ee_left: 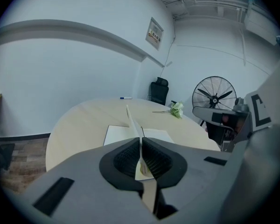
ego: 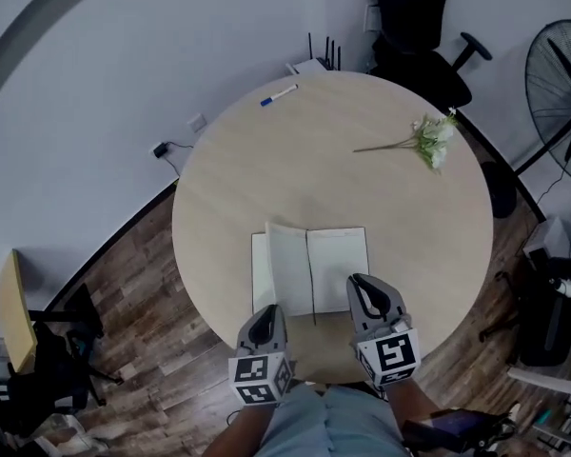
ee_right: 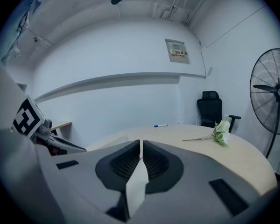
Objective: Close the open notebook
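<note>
Because closing a book means swinging one half over the other, the left gripper (ee_left: 141,157) is clenched on a thin page (ee_left: 133,120) of the notebook (ego: 338,260), pinching it at its near edge. In the left gripper view the sheet runs edge-on between the two ribbed pads and rises tilted above the flat pages behind. Whether it is a single page or a thin cover, I cannot tell.

The notebook lies open on the round table (ego: 295,160), close to the edge nearest the person. Its right half lies flat, and a strip of its left half shows beside the raised sheet. The grip at the near edge makes sense, since it leaves the spine free to act as the hinge.

The right gripper (ego: 364,288) hovers over the flat right half, with its jaws drawn together on nothing. That seems a sensible place to wait, either to steady the book or to press it flat once it is folded.

As I judge it, the closing is only begun. The sheet is up but not past the spine. A single thin sheet could bend or slip from the pads if it is carried across too fast.

The flowers (ego: 433,139) and the pen (ego: 279,94) lie well apart at the far side, clear of the work.
</note>
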